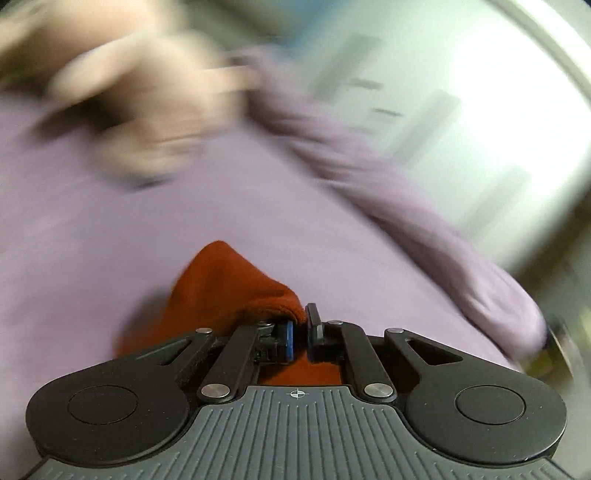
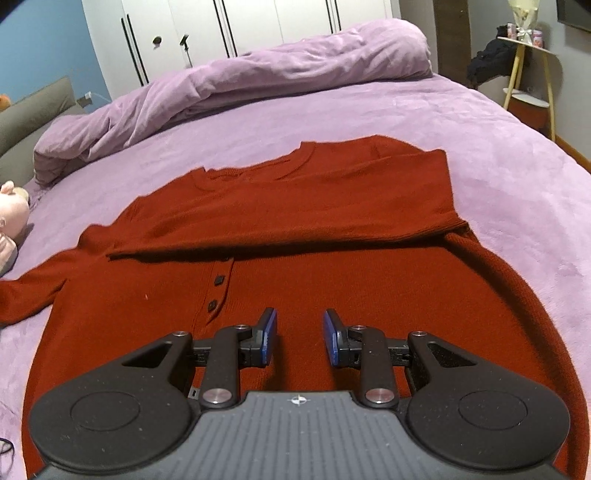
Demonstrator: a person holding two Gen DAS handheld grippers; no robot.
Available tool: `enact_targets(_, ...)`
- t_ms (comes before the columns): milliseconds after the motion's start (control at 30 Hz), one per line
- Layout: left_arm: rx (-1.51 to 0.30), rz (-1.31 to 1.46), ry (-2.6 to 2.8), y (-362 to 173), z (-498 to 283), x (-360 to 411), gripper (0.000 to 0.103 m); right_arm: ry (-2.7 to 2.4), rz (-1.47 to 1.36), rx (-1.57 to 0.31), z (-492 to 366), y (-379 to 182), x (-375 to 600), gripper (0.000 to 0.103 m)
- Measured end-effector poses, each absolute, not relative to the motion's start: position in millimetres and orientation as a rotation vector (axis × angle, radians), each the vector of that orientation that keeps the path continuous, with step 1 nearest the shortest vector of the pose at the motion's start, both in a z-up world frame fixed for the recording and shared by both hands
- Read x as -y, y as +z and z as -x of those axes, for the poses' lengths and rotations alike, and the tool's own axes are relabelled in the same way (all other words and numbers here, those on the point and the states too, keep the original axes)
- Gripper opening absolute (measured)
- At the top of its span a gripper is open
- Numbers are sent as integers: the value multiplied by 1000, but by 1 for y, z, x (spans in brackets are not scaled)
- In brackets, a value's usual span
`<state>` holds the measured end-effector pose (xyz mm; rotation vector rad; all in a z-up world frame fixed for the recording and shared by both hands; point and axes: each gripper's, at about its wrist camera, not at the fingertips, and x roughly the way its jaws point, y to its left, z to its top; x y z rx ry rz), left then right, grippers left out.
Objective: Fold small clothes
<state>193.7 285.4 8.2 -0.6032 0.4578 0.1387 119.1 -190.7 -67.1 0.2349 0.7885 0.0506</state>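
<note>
A rust-red knitted sweater (image 2: 295, 236) with dark buttons lies flat on the purple bedspread (image 2: 517, 184). Its right sleeve is folded across the chest; the left sleeve (image 2: 29, 295) stretches out to the left. My right gripper (image 2: 300, 332) is open and empty, hovering over the sweater's lower front. In the left wrist view my left gripper (image 1: 301, 328) is shut on a bunched piece of the red sweater (image 1: 221, 291), held above the bedspread (image 1: 74, 221). That view is motion-blurred.
A rolled purple duvet (image 2: 240, 81) lies along the far side of the bed. A doll (image 2: 13, 206) lies at the left edge. White wardrobes (image 2: 221, 26) stand behind, and a small side table (image 2: 528, 62) stands at the right.
</note>
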Motion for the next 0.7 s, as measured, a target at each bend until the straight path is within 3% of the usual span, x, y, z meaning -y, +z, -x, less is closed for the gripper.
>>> enact_targets(167, -464, 311, -232, 43, -219, -124, 10, 43, -281, -754, -114, -62, 204, 27)
enact_targets(233, -565, 223, -308, 27, -233, -70, 16, 36, -293, -745, -112, -61, 210, 27)
enact_targets(300, -714, 169, -354, 1, -243, -33, 28, 30, -303, -745, -112, -61, 216, 27)
enact_targets(333, -751, 156, -358, -11, -240, -24, 28, 30, -312, -748, -112, -61, 219, 27)
enact_targets(533, -842, 193, -188, -43, -222, -54, 38, 117, -407, -786, -133, -66, 232, 27)
enact_targets(700, -853, 225, -69, -50, -216, -96, 46, 195, -598, -804, -180, -74, 229, 48)
